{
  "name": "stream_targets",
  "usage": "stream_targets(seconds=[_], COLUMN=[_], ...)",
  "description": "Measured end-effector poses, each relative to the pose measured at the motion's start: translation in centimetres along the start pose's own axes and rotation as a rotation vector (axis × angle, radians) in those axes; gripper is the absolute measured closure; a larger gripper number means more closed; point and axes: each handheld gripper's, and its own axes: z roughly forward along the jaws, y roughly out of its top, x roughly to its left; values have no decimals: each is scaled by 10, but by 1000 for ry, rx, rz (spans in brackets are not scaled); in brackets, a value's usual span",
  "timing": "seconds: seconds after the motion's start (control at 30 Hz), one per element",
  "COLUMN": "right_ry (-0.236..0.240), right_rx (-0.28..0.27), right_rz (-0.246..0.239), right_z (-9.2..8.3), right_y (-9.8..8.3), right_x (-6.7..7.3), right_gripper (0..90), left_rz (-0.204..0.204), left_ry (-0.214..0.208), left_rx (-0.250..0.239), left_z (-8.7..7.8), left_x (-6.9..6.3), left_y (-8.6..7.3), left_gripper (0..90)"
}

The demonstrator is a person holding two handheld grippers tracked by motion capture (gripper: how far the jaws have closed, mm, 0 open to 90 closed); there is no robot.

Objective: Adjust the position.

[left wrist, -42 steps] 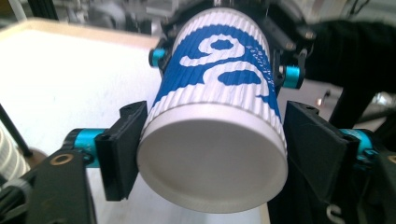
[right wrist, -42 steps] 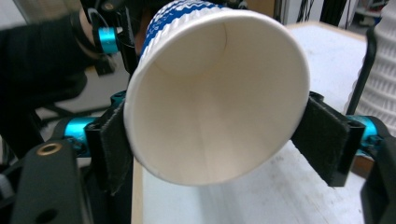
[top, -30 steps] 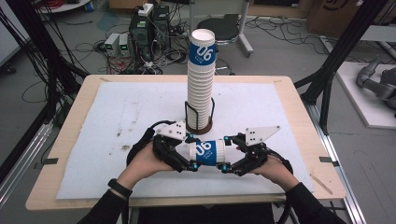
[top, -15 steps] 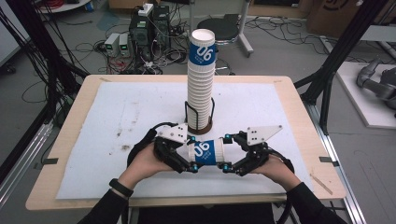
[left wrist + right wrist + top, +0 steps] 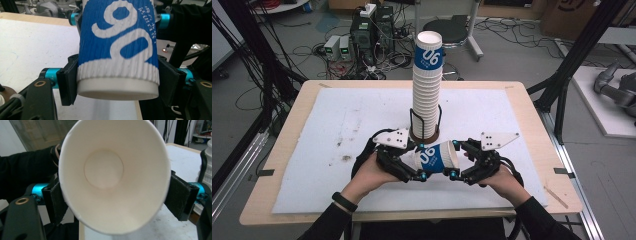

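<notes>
Now we see left gripper [image 5: 418,163] jaws just closed, clamped on base end of paper cup [image 5: 436,157]; cup lies sideways above white mat [image 5: 337,125], just before cup stack [image 5: 427,90]. Right gripper [image 5: 458,160] pads flank rim, grip just slackened, contact unclear. Handover to left looks underway.

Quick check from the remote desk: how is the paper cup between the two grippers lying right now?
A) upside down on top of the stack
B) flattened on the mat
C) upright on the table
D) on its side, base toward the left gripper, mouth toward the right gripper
D: the cup lies sideways between the left gripper at its base and the right gripper at its open mouth.
</notes>
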Motion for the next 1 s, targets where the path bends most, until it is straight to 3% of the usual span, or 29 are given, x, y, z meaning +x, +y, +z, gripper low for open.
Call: stream_targets(seconds=[0.2, 0.3, 0.6, 0.7, 0.8, 0.9, 1.0], right_ry=[15, 13, -15, -13, -16, -17, -26], right_rx=[18, 28, 182, 208, 203, 175, 122], right_rz=[6, -8, -87, -100, -120, -118, -89], right_z=[-2, -2, 4, 7, 7, 5, -1], right_y=[-1, -1, 0, 1, 1, 2, 4], right_x=[-2, -2, 2, 6, 7, 6, 3], right_gripper=[211, 222, 223, 222, 193, 180, 179], left_rz=[-11, 0, 42, 62, 69, 68, 45], left_ry=[6, 28, 54, 45, 38, 34, 41], left_rx=[30, 76, 236, 268, 252, 203, 96], left_z=[5, 5, 17, 22, 23, 20, 12], left_x=[-1, -3, -10, -11, -10, -8, -3], left_y=[-1, 0, 2, -1, -2, -2, -3], left_gripper=[289, 270, 226, 277, 293, 295, 297])
